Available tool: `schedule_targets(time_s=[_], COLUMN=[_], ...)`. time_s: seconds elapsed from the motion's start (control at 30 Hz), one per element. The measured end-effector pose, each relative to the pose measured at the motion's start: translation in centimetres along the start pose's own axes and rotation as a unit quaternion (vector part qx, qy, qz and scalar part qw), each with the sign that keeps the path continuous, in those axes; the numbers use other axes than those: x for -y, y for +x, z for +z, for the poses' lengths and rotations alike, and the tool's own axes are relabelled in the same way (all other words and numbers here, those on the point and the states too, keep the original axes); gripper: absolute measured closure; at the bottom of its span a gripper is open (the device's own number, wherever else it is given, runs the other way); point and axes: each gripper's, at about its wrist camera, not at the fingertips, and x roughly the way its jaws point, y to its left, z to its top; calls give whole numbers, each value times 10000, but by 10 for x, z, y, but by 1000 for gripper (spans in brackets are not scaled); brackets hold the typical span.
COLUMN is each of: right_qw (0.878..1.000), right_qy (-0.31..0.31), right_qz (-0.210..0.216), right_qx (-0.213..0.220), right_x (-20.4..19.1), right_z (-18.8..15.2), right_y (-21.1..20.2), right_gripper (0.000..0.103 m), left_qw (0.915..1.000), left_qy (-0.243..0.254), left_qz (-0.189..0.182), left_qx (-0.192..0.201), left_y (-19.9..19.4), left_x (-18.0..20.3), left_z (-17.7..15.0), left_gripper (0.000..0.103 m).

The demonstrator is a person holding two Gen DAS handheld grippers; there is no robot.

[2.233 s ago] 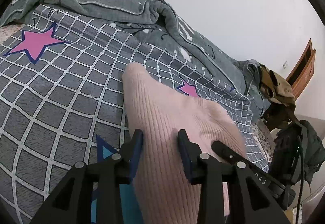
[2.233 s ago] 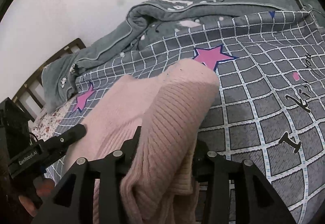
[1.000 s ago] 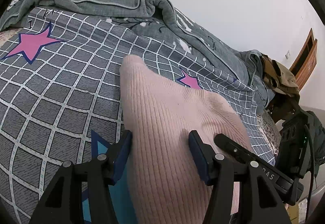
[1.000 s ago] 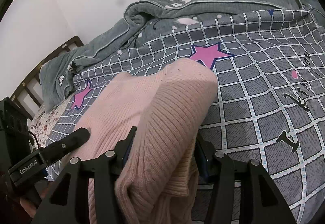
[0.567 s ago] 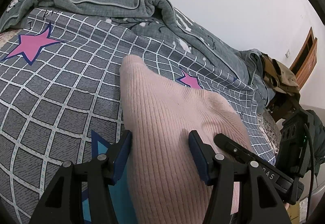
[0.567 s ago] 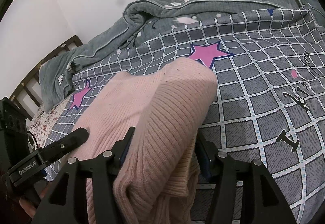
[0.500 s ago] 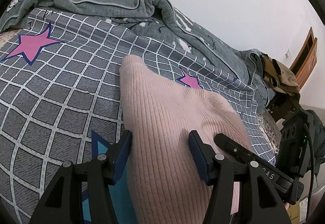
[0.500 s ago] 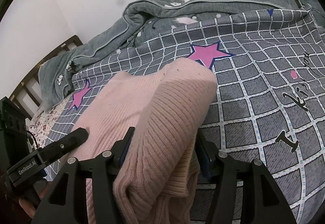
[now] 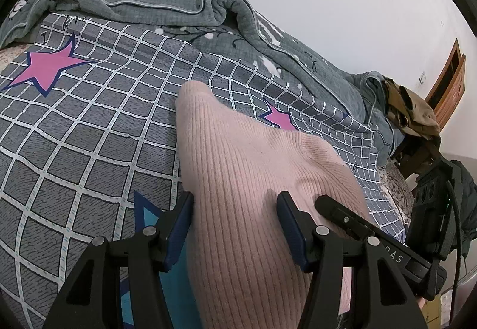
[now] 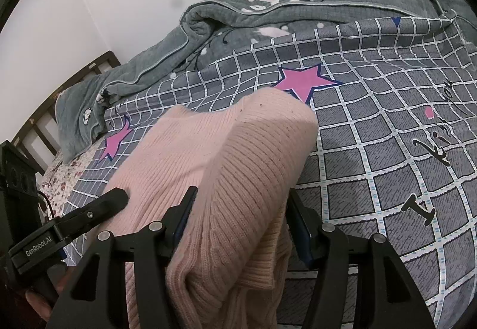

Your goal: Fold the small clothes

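A pink ribbed knit garment (image 9: 238, 150) lies folded on the grey checked bed sheet (image 9: 74, 150). My left gripper (image 9: 235, 200) straddles its near end, jaws held apart and not squeezing the cloth. In the right wrist view the same garment (image 10: 238, 144) bulges up as a thick fold between the jaws of my right gripper (image 10: 241, 194), which are easing apart and no longer pinch it. Each view shows one of the other gripper's fingers (image 9: 342, 212) (image 10: 101, 206) resting on the pink knit.
A grey-green quilt (image 9: 179, 9) is bunched along the wall behind the sheet (image 10: 387, 120). A wooden headboard (image 10: 44, 117) stands at one end, a heap of clothes (image 9: 411, 114) and a wooden door (image 9: 450, 81) at the other. A hand (image 10: 38, 299) shows low left.
Both pairs of jaws have widened around the pink garment, letting the fold go; the right pair spread a little more in the last second. Neither hand has shifted.
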Motion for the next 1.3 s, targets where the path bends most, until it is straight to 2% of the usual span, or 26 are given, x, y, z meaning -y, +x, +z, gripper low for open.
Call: schedule_targets(time_s=[1.3], right_qw=[9999], right_qy=[-64], right_qz=[-73], right_qx=[86], right_x=[3], right_z=[5], right_y=[-4], right_gripper=[45], left_qw=[10000], left_qy=[-11], left_qz=[-54], left_qx=[6], left_y=[-3], left_x=[-1], left_z=[0], left_gripper=[47])
